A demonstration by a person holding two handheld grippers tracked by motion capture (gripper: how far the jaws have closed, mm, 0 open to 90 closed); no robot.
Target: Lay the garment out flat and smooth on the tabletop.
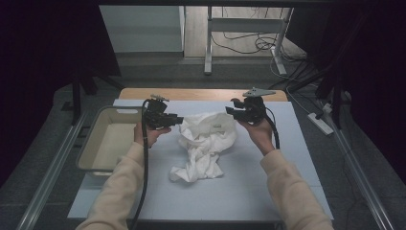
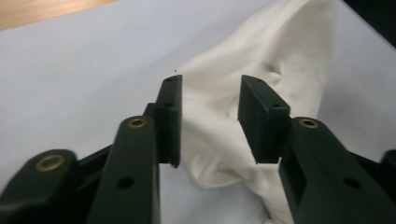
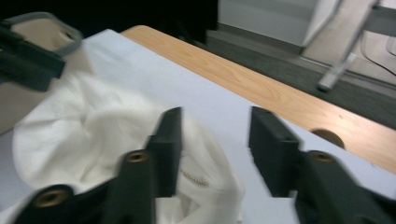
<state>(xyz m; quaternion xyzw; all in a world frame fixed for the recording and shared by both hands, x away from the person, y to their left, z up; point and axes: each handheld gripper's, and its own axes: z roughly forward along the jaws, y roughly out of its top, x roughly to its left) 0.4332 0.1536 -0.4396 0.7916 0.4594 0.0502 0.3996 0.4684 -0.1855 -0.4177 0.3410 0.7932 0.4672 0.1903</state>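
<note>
In the high view a crumpled white garment (image 1: 205, 143) lies near the middle of the pale blue-grey table mat (image 1: 268, 191). Its long axis runs from about 1 o'clock down to 7 o'clock: the bulkier bunched part with a small label sits at the far end, and a narrower twisted tail points toward the person. The left gripper (image 1: 176, 120) hovers at the garment's 10 o'clock, nose pointing toward 3 o'clock, just beside the cloth. The right gripper (image 1: 231, 107) is at the garment's 1 o'clock, nose toward 9 o'clock. A beige tub (image 1: 91, 143) with a grey rim sits at the mat's 9 o'clock edge (partly overhanging it).

In the left gripper view the two black jaws stand parted with a clear gap. The garment (image 2: 261, 88) spreads behind and below them, stretching from 5 o'clock up to 1 o'clock, and no fold lies pinched between the pads (image 2: 169, 119).

In the right gripper view (somewhat blurred) the jaws again stand apart with bare mat (image 3: 215, 116) showing between them. The garment (image 3: 84, 135) fills the 8 o'clock part, its label near the left jaw; neither pad grips it. The tub (image 3: 44, 32) shows at 10 o'clock, and the wooden table edge (image 3: 261, 84) runs toward 4 o'clock.
</note>
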